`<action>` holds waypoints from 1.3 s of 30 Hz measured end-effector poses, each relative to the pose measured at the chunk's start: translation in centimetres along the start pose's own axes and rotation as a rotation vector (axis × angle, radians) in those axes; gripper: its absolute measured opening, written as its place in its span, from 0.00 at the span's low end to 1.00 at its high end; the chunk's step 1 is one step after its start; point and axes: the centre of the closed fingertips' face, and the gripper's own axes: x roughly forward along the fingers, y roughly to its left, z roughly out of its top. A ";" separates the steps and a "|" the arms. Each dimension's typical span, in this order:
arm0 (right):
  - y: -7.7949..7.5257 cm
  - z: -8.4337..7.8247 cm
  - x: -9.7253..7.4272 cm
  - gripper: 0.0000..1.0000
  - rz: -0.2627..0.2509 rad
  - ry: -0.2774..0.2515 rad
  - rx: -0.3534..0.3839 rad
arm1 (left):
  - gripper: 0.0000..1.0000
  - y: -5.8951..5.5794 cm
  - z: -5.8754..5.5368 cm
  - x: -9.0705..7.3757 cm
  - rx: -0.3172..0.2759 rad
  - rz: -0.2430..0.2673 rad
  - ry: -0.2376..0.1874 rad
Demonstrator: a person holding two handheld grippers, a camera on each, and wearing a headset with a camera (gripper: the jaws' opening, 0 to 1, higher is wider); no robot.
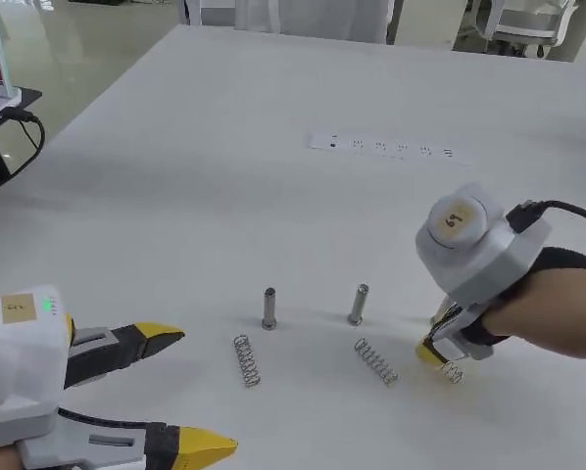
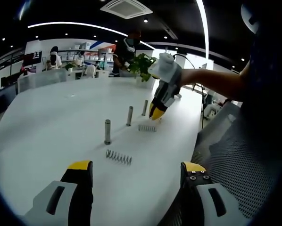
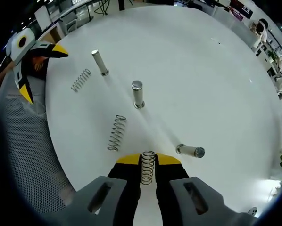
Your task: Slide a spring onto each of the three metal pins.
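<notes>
Your right gripper point(image 3: 148, 161) pinches a spring point(image 3: 147, 173) at its tips near the nearest pin point(image 3: 190, 151); it looks light and squashy, so hold mid-coil, gently. Your left gripper point(image 2: 136, 165) gapes empty.

No writing reads for certain. A round sticker point(image 1: 457, 220) on the right gripper point(image 1: 434, 354), near right, bears a handwritten mark, perhaps a 6. The tan sticker point(image 1: 19, 307) on the left gripper point(image 1: 196, 392), near left, is too blurred to read.

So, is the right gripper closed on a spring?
Shut: the right gripper pinches a spring between its yellow tips, seen in the right gripper view.
</notes>
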 end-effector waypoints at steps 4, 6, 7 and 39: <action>0.0 0.0 -0.3 0.08 -0.004 -0.014 0.005 | 0.72 -0.1 0.0 0.0 0.003 0.000 0.000; 0.1 0.0 -0.4 0.08 -0.007 -0.018 0.005 | 0.72 -0.2 0.1 0.0 0.004 -0.002 0.000; 0.1 0.0 -0.5 0.08 -0.009 -0.021 0.006 | 0.72 -0.2 0.1 0.0 0.004 -0.002 0.000; 0.5 1.5 -4.1 0.08 -0.024 -0.172 0.050 | 0.71 -0.4 0.1 0.0 0.013 -0.007 0.009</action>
